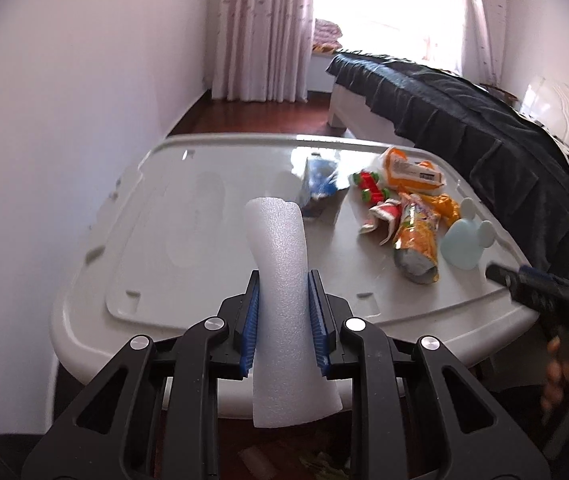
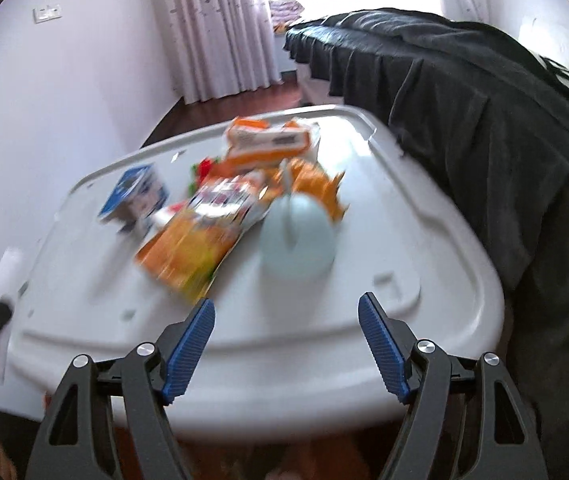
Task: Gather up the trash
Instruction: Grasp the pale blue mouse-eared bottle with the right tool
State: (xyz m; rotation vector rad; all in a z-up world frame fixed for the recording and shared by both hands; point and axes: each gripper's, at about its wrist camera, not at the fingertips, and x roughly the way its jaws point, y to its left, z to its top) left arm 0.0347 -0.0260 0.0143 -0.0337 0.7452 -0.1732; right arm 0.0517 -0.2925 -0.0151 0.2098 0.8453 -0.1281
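Observation:
My left gripper is shut on a white foam sheet, holding it upright over the near edge of the white plastic lid. On the lid lie an orange snack bag, an orange-and-white wrapper, a blue packet, a small red-and-white wrapper, a red-and-green toy and a pale blue mouse-eared object. My right gripper is open and empty, just before the pale blue object and the orange bag. The right wrist view is blurred.
A bed with a dark cover runs along the right of the lid. A white wall is on the left, curtains and a window behind. Dark wooden floor shows beyond the lid.

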